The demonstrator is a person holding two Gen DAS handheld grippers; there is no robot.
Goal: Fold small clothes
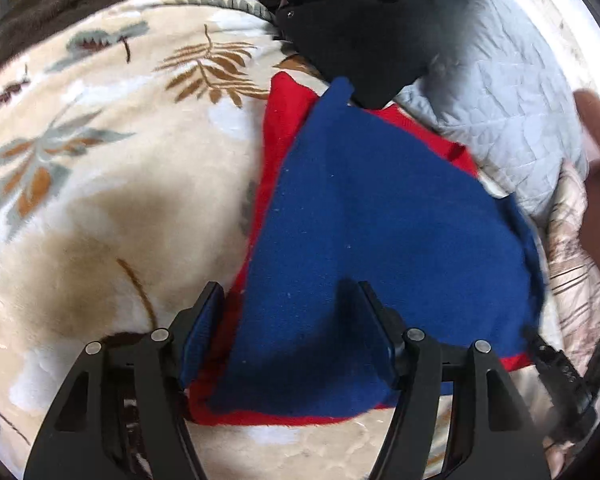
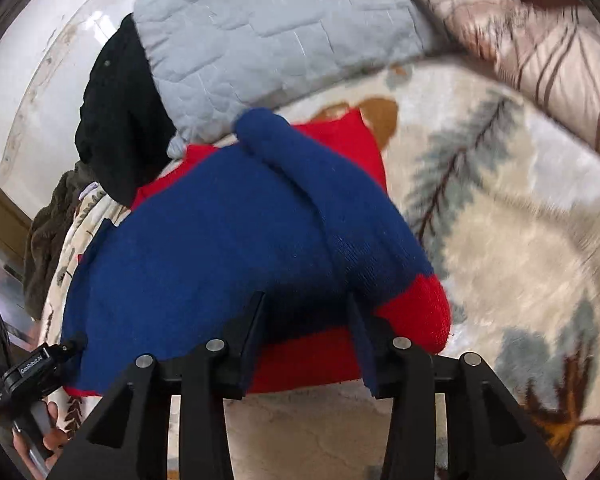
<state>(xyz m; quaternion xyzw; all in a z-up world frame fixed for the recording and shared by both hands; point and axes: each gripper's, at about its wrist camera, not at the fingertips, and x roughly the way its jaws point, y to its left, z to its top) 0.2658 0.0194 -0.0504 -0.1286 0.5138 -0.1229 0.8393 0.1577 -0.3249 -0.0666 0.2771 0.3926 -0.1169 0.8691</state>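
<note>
Sweater, a small knitted one in blue and red, lies partly folded on the floral fleece blanket of the bed, its blue panel on top and a red border showing along the near and left edges. Left gripper hangs over the near edge with its jaws spread wide, nothing between them; the blue cloth runs from between the fingers away toward 12 o'clock, tapering to a point near the black garment. Right gripper also has its jaws apart and empty, poised over the near hem; from it a blue sleeve lies across the body, its long axis running from 11 o'clock down to a red cuff at about 2 o'clock, just beside the right-hand finger. That cuff end is nearer the right gripper, so my judgement is that the right hand would take the next pinch. A grey quilted pillow and a striped beige cushion sit beyond the sweater, touching or nearly touching its far edge.
</note>
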